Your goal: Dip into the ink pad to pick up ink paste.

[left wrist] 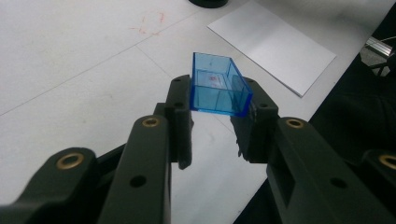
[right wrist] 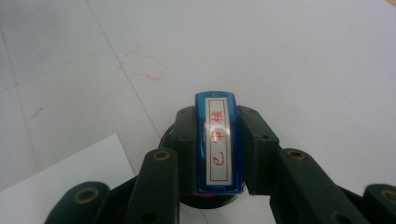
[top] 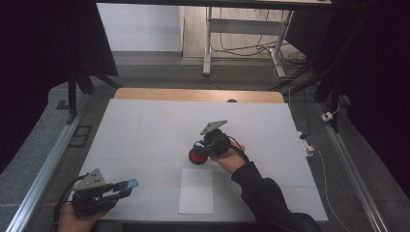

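Between the left fingers (left wrist: 212, 123), a clamped blue cap (left wrist: 217, 85); right fingers (right wrist: 217, 154) grip a stamp (right wrist: 218, 144), seemingly over an ink pad (top: 197, 156).

Both grippers are black, and each carries a grey three-cornered plate on top: the left gripper (top: 126, 186) near the table's left corner, the right gripper (top: 199, 151) farther in. Seen from the gripper views, each jaw is a chunky black linkage arm with a brass-coloured bushing at its joint, small round screw holes along its face and a blocky black pad at the tip. A black cable loops from the back of each gripper, and the person's right arm wears a dark long sleeve (top: 263, 191) reaching to the wrist.
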{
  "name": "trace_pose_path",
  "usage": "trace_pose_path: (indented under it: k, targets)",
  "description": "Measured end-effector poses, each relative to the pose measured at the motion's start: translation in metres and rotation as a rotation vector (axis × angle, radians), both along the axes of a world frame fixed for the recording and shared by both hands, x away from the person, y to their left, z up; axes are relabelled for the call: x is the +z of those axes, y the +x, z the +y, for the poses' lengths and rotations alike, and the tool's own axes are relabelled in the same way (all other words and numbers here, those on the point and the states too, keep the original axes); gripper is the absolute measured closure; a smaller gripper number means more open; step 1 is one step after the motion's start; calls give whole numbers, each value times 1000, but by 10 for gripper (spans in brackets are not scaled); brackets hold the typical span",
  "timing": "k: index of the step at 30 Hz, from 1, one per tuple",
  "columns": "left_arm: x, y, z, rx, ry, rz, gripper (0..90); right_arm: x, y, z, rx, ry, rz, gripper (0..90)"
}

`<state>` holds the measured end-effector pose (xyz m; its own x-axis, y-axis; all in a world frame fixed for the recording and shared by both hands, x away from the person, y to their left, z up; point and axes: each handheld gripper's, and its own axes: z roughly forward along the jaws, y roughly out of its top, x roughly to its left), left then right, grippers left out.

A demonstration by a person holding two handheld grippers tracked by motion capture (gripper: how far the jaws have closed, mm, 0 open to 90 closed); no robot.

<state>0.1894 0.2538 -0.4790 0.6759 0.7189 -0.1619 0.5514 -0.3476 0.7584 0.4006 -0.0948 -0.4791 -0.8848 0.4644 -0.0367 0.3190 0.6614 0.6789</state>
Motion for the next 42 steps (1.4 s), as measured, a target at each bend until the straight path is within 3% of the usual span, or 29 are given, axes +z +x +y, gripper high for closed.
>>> trace_pose_path:
  k: [20,24,35,42]
  targets:
    - [0,0,-1,-4,4,7,682,-5,8,5,-28,-4,46,711]
    - [-1,1,-1,-6,5,8,682,-5,3,9,-20,-35,10,711]
    - [-1,1,-1,-8,6,7,682,-8,11,-1,-34,46,72,712]
    - [-1,0,-1,-9,6,7,682,-8,8,-1,-30,41,49,709]
